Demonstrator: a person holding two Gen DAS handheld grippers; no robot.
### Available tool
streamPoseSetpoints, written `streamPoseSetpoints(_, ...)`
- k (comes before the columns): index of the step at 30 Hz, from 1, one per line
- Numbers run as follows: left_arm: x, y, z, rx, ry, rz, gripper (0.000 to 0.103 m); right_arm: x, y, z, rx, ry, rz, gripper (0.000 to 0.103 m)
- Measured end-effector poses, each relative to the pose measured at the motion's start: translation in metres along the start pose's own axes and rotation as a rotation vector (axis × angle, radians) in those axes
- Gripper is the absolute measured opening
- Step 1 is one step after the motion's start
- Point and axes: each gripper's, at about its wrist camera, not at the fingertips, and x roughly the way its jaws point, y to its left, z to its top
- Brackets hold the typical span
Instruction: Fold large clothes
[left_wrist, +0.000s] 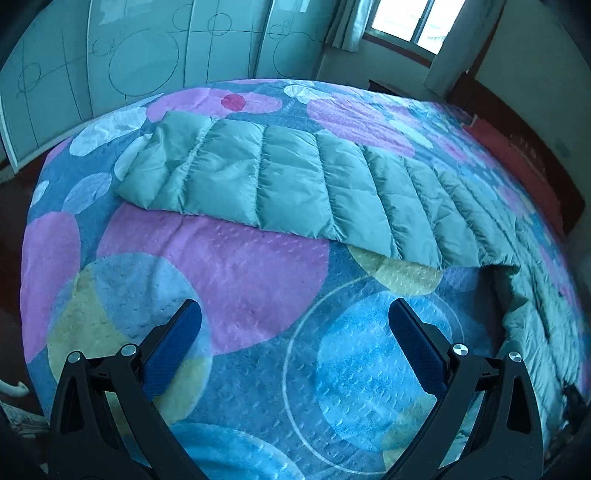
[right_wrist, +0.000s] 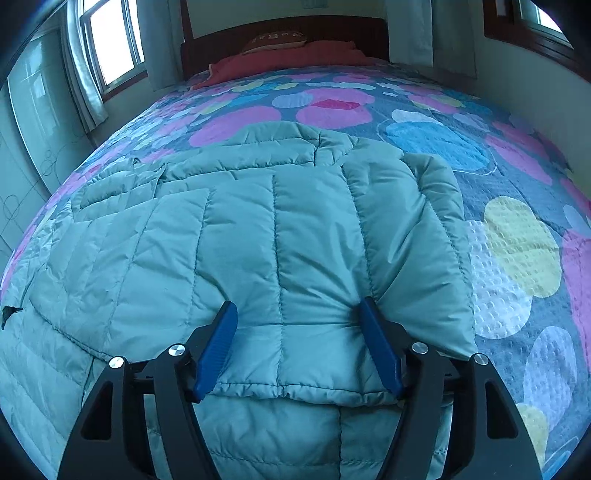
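Note:
A pale teal quilted puffer jacket (left_wrist: 280, 181) lies spread on the patterned bedspread (left_wrist: 221, 266); in the left wrist view one sleeve stretches across the far half of the bed. My left gripper (left_wrist: 294, 305) hovers open over bare bedspread, short of the sleeve, with nothing between its blue pads. In the right wrist view a sleeve (right_wrist: 314, 240) lies folded over the jacket body (right_wrist: 129, 258), its cuff toward me. My right gripper (right_wrist: 297, 304) stands wide over that cuff. The cloth lies between the blue pads (right_wrist: 218, 343), puckered near the right fingertip, and is not pinched.
A pale wardrobe (left_wrist: 147, 55) with circle patterns stands past the bed's far side, beside a curtained window (left_wrist: 413, 18). A dark wooden headboard (right_wrist: 288, 33) and red bedding (right_wrist: 295, 55) sit at the bed's head. Bare bedspread (right_wrist: 517, 240) shows to the right of the jacket.

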Motion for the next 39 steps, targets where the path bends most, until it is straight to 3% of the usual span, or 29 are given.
streamPoseSetpoints(12,0.033,0.074,0.065,-0.264,-0.119,-0.128,0.1,-0.001,-0.001,0.0,0.002,-0.006,0.0,0.069)
streamPoseSetpoints(14,0.035,0.082,0.072,-0.319,-0.146,-0.126,0.093,-0.001,0.0,0.0,0.003,-0.007,0.0,0.069)
streamPoseSetpoints(16,0.038,0.088,0.076,-0.358,-0.152,-0.102,0.074,-0.002,0.0,0.0,0.003,-0.008,0.0,0.069)
streamPoseSetpoints(17,0.038,0.091,0.077,-0.371,-0.16,-0.103,0.071,-0.002,0.0,0.0,0.004,-0.01,-0.001,0.069)
streamPoseSetpoints(18,0.038,0.093,0.078,-0.374,-0.169,-0.098,0.058,-0.002,0.0,0.0,0.004,-0.01,0.0,0.069)
streamPoseSetpoints(19,0.04,0.093,0.08,-0.369,-0.166,-0.085,0.044,-0.002,0.0,0.0,0.004,-0.01,-0.001,0.069)
streamPoseSetpoints(20,0.042,0.093,0.082,-0.359,-0.16,-0.066,0.038,-0.002,0.0,0.0,0.004,-0.011,0.0,0.069)
streamPoseSetpoints(22,0.043,0.093,0.087,-0.339,-0.16,-0.069,0.01,-0.002,0.0,0.0,0.006,-0.013,0.0,0.069)
streamPoseSetpoints(25,0.041,0.082,0.096,-0.302,-0.172,-0.052,0.005,-0.003,0.0,0.0,0.007,-0.014,0.0,0.069)
streamPoseSetpoints(29,0.025,0.042,0.103,-0.177,-0.23,-0.077,0.004,-0.003,0.0,-0.001,0.01,-0.017,0.0,0.069)
streamPoseSetpoints(33,0.009,-0.019,0.101,-0.025,-0.256,-0.158,0.004,-0.003,0.0,-0.001,0.01,-0.018,0.001,0.069)
streamPoseSetpoints(39,0.0,-0.124,0.075,0.179,-0.222,-0.294,0.004,-0.003,-0.001,-0.001,0.016,-0.022,0.005,0.069)
